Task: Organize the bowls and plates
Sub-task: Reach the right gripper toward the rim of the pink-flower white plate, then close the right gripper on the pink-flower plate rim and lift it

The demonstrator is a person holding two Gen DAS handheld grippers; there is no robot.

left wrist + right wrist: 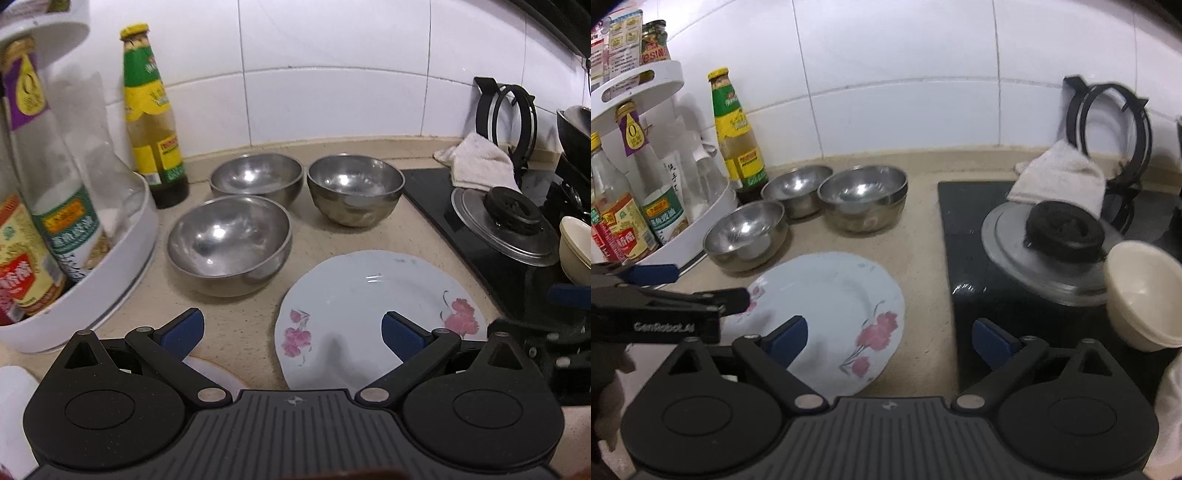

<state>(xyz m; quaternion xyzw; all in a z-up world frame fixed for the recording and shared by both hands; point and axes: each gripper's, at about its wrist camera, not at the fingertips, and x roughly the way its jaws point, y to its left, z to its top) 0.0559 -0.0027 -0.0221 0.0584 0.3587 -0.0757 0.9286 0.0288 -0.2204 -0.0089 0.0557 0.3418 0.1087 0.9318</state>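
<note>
A white plate (354, 302) with pink flowers lies on the beige counter, also in the right wrist view as plate (834, 291). Behind it stand three steel bowls: the near one (229, 240), the back left one (256, 177) and the right one (354, 188). Stacked cream bowls (1141, 295) sit on the stove at the right. My left gripper (291, 332) is open, its right finger over the plate's near part; from the other side this left gripper (701, 286) hovers at the plate's left rim. My right gripper (890, 339) is open and holds nothing, spanning the plate's right edge and the stove.
A white round rack (122, 258) full of sauce bottles stands at the left, with a green-labelled bottle (151, 122) beside it. On the black glass stove (964, 229) sits a burner cap (1063, 229), with a cloth (1060, 177) and a pan support ring (1108, 129) against the tiled wall.
</note>
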